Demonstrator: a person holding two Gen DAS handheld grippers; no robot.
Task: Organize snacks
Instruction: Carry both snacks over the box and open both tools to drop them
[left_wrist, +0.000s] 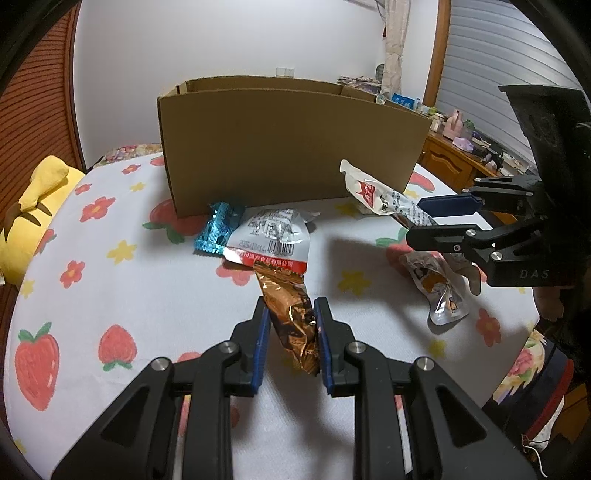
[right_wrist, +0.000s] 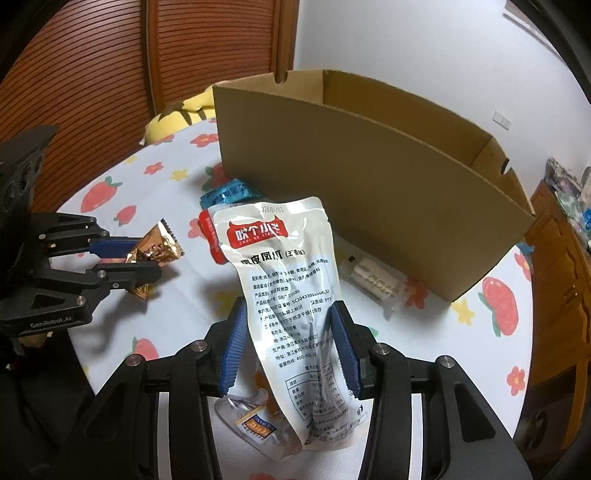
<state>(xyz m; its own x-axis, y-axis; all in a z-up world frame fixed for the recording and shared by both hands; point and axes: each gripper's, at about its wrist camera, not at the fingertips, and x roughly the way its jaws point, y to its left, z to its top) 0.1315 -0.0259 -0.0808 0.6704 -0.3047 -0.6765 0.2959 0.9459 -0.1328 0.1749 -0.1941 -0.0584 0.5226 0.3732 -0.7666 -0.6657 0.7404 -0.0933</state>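
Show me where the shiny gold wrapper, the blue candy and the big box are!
gold wrapper (left_wrist: 295, 314), left wrist view, crinkled middle.
blue candy (left_wrist: 218, 229), left wrist view, foil middle.
cardboard box (left_wrist: 288, 147), left wrist view, front wall.

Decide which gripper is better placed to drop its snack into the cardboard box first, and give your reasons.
Probably the right gripper: its white pouch is lifted off the cloth, angled toward the cardboard box. The left gripper holds its gold wrapper lower, farther back.

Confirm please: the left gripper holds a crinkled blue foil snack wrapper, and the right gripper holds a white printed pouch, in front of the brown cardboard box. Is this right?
Not quite. The left gripper holds a crinkled copper-gold foil wrapper, as the left wrist view shows; the blue foil snack wrapper lies on the cloth by the brown cardboard box. The right gripper does hold the white printed pouch.
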